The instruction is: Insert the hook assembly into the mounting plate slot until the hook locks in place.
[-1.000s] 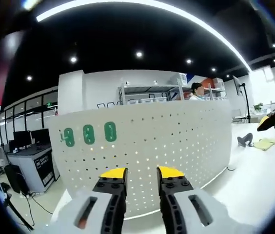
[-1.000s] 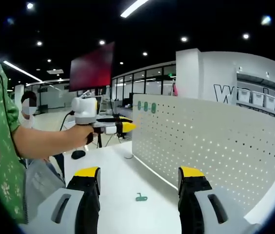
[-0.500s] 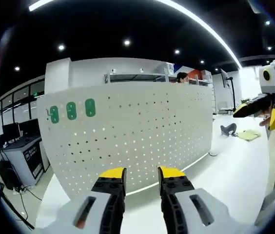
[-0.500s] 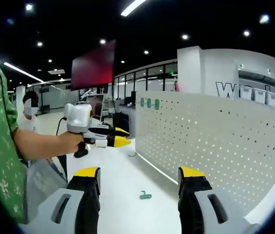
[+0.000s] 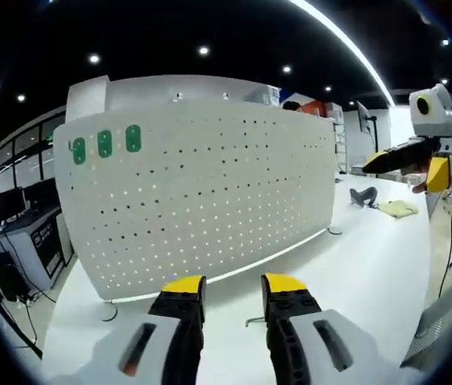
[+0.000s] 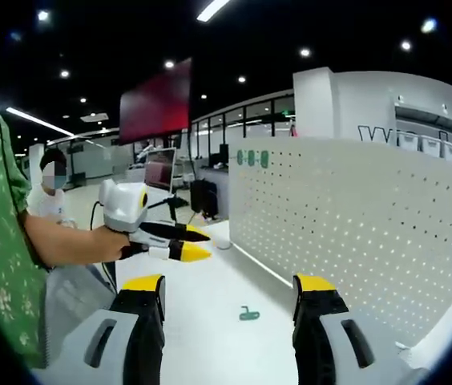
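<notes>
We see both tongs released: left tongs [image 5: 224,285], right tongs [image 6: 230,282]. Green hook [image 6: 248,314] lies low centre on the worktop [image 6: 210,301], near the pegboard [image 6: 370,224].

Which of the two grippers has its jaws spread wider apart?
The right gripper. In its own view its yellow-tipped jaws stand far apart, with the small green hook between them. The left gripper's jaws stand closer together, though also open and empty.

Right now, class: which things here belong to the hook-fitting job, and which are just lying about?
Job: hook, pegboard, left gripper, right gripper.
Lying about: yellow cloth, dark object beside it, red screen.
</notes>
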Available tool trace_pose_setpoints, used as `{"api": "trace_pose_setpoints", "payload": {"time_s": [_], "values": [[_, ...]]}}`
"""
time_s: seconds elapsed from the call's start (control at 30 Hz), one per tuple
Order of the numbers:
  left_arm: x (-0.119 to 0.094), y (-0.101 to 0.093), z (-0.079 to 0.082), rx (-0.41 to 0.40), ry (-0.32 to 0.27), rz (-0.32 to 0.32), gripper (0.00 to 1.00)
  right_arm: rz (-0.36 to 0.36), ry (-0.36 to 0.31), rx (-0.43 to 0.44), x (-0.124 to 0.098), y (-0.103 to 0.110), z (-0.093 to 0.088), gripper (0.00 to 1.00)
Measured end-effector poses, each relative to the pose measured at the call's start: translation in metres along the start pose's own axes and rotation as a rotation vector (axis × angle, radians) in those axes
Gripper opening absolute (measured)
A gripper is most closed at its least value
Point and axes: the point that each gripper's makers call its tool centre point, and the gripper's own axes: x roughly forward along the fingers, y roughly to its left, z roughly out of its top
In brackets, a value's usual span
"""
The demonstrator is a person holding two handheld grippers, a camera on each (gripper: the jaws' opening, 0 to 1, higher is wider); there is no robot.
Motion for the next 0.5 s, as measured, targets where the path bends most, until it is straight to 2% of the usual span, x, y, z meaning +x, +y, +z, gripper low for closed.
{"api": "trace_pose_setpoints", "payload": {"time_s": [0.5], "values": [[-0.012,-0.013,-0.028,-0.023,0.065,-0.053,0.32,0.005,0.044,0.050,0.007,-0.002,-0.027,0.65]]}}
